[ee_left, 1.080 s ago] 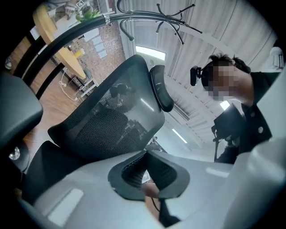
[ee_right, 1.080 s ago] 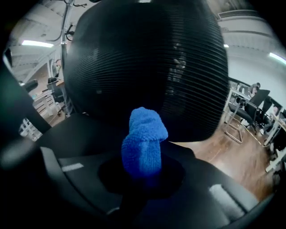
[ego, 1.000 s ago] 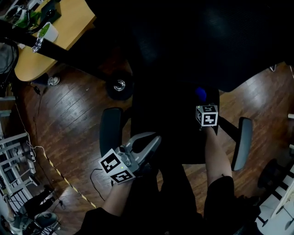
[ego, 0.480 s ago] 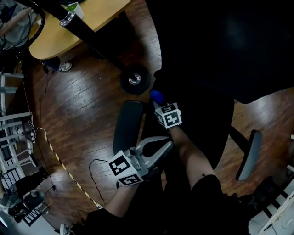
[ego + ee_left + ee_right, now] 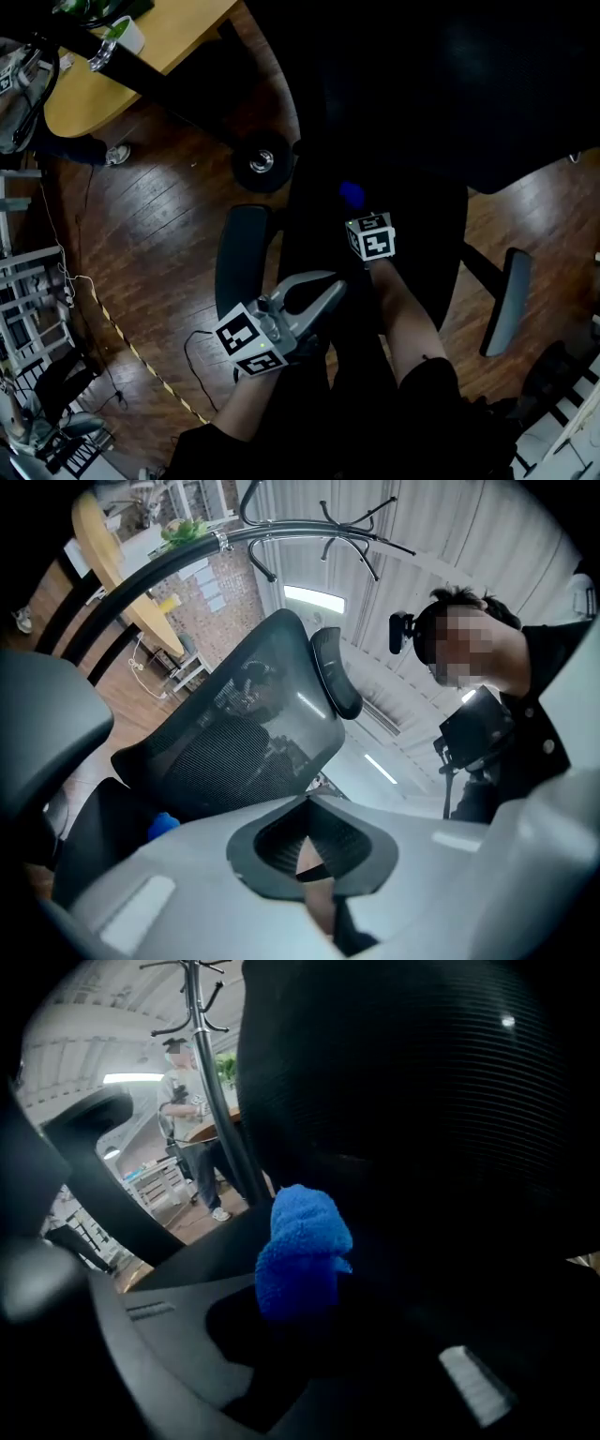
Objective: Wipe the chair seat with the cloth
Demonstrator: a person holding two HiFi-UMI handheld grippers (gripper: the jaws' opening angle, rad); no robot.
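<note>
In the head view the black office chair's seat [image 5: 427,234] fills the middle, very dark. My right gripper [image 5: 357,210] is over its left-centre part, shut on a bunched blue cloth [image 5: 352,194] that rests against the seat. The right gripper view shows the cloth [image 5: 302,1251] sticking out past that gripper [image 5: 314,1312], with the dark mesh backrest [image 5: 422,1101] behind. My left gripper [image 5: 330,286] hangs near the seat's front left, its grey jaws closed into a loop with nothing in them. In the left gripper view the gripper [image 5: 306,801] points up at the backrest [image 5: 234,733].
Grey armrests flank the seat, one left [image 5: 239,258] and one right [image 5: 506,300]. A caster [image 5: 261,161] sits on the wooden floor, with a wooden desk [image 5: 141,52] at upper left. A cable [image 5: 192,347] and striped tape [image 5: 141,370] lie on the floor. A person [image 5: 183,1101] stands far off.
The right gripper swept the cloth left across the seat to the left armrest, then came back partway to the right. The left gripper kept its place, still shut.
</note>
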